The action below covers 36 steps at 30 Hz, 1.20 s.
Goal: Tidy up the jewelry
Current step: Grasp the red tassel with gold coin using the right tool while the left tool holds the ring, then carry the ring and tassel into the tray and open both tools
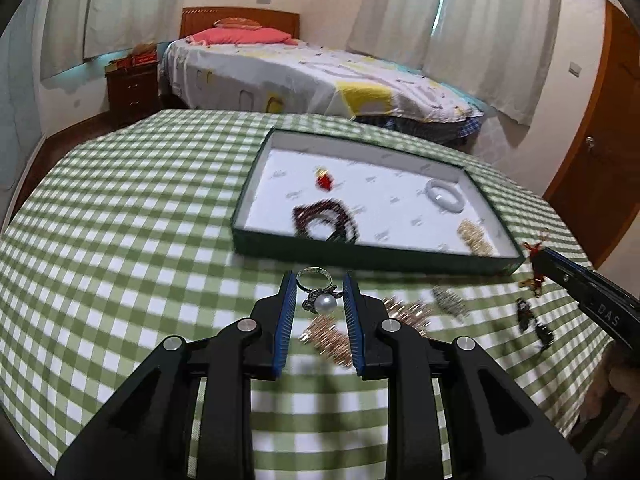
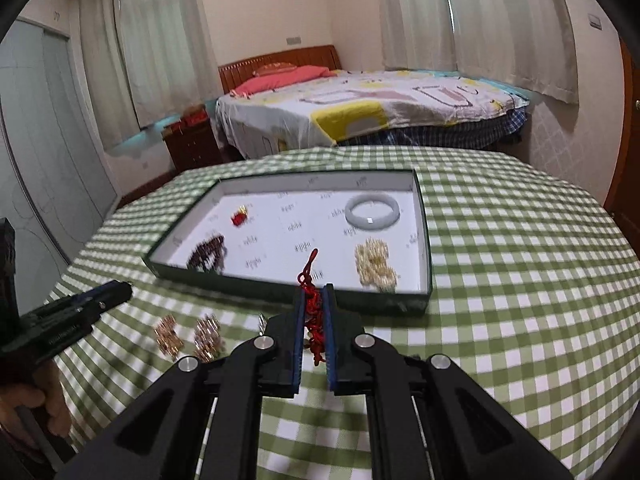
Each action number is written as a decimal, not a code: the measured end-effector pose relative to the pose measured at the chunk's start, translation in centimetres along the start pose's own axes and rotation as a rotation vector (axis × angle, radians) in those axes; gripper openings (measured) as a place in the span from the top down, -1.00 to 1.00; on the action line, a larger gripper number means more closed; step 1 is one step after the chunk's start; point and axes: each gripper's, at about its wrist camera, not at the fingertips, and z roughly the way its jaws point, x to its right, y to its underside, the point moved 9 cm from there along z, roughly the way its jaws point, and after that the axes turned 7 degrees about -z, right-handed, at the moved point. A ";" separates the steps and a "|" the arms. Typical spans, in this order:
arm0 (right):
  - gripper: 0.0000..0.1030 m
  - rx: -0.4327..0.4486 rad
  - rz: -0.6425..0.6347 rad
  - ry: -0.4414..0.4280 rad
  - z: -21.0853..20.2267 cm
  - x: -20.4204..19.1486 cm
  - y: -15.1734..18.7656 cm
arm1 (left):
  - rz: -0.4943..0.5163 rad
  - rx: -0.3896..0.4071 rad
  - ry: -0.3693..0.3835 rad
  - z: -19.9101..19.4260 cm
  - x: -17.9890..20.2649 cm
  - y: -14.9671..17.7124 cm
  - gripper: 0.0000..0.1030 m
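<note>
Mid-sort: four pieces in tray point(image 2: 420, 216).
My left gripper point(image 1: 319, 294) pinches ring point(image 1: 318, 294), right gripper point(image 2: 314, 312) knot charm point(image 2: 311, 308); chains point(image 2: 188, 336) beside them remain.

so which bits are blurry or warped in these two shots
Left wrist view: pearl ring between the left gripper pads is sharp, tray beads and tablecloth smeared. Right wrist view: red knot charm in the right gripper is soft. Both bend the room at the edges.
</note>
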 end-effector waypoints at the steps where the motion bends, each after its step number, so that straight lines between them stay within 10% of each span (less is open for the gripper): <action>1: 0.82 0.007 -0.001 -0.001 0.0 0.0 -0.3 | 0.006 0.007 0.007 0.0 0.4 -0.4 0.54; 19: 0.82 0.118 -0.015 -0.018 3.0 -0.3 -8.2 | 0.068 0.098 0.083 4.1 6.5 -9.1 0.54; 36: 0.82 0.065 -0.033 0.000 9.8 0.4 -10.0 | 0.109 0.049 0.022 11.4 7.0 -10.9 0.54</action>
